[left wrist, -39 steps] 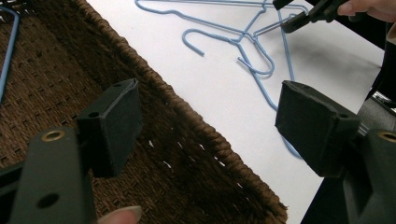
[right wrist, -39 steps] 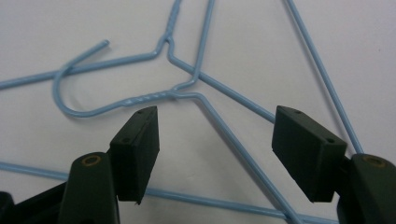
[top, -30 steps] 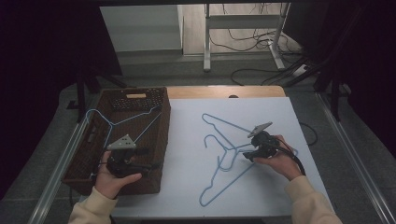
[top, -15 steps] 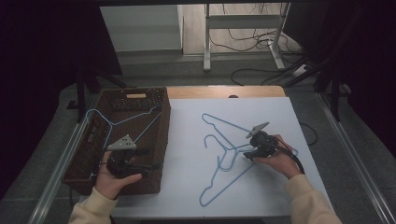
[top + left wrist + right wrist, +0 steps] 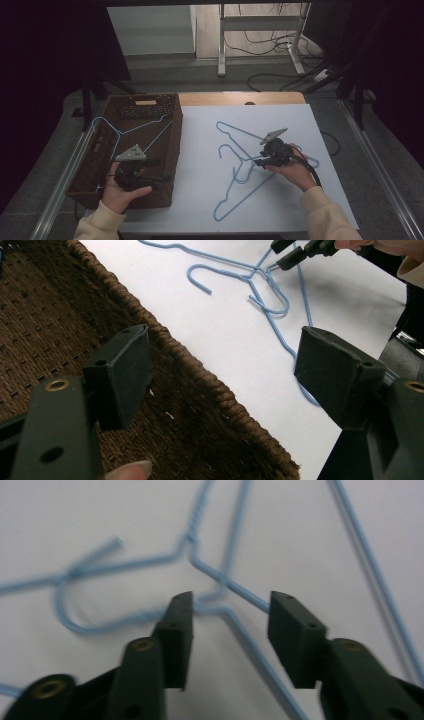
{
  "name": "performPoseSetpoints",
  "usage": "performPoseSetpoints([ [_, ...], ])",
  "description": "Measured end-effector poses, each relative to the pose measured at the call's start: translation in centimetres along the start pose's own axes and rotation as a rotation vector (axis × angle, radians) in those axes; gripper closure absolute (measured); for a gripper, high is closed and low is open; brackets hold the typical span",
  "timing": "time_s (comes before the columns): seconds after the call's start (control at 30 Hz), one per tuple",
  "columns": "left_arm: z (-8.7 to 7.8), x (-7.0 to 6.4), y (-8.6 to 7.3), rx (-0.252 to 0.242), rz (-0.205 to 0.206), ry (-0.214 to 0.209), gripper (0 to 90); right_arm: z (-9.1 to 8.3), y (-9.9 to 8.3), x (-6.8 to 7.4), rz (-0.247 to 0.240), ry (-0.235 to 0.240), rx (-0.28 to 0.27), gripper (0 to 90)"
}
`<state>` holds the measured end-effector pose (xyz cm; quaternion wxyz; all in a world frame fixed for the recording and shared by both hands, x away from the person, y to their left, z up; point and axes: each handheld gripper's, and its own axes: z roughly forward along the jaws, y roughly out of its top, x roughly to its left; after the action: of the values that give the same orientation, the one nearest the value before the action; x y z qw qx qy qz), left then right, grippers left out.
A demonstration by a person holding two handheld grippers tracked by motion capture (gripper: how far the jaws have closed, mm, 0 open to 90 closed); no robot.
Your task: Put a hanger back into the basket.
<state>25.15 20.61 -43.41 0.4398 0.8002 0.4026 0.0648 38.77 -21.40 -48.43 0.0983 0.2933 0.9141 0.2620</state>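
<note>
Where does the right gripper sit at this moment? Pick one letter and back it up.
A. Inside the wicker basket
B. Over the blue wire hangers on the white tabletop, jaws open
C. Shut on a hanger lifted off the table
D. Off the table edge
B: the right gripper hovers over the crossed blue wire hangers on the white tabletop, and its own view shows the jaws apart around the wire.
</note>
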Motion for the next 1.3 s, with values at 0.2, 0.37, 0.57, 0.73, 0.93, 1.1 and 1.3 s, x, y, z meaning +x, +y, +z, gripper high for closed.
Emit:
performPoseSetpoints([
  [0.2, 0.0, -0.1, 0.0, 0.001, 0.002, 0.000, 23.3, 1.4, 1.6, 2.9, -0.018, 0.111, 0.048, 83.9],
  [0.37, -0.1, 0.0, 0.0, -0.001, 0.002, 0.000, 23.3, 2.7, 2.0, 5.5, -0.060, 0.176, 0.131, 89.5],
  [0.57, -0.2, 0.0, 0.0, -0.003, 0.001, 0.000, 23.3, 2.7, 1.6, 6.5, -0.072, 0.206, 0.171, 89.6],
  [0.73, -0.2, 0.1, 0.0, -0.004, 0.001, 0.000, 23.3, 2.0, 0.6, 7.1, -0.079, 0.237, 0.185, 89.6],
  [0.93, -0.1, 0.1, 0.0, -0.001, 0.002, -0.002, 23.3, 0.5, -1.4, 8.2, -0.094, 0.283, 0.215, 89.6],
  [1.1, 0.0, -0.1, 0.1, 0.000, 0.007, -0.004, 23.3, -0.1, -2.6, 8.7, -0.106, 0.282, 0.217, 89.5],
  [1.3, 0.2, -0.2, 0.2, 0.003, 0.012, -0.006, 23.3, -0.2, -0.9, 7.3, -0.041, 0.196, 0.116, 89.5],
])
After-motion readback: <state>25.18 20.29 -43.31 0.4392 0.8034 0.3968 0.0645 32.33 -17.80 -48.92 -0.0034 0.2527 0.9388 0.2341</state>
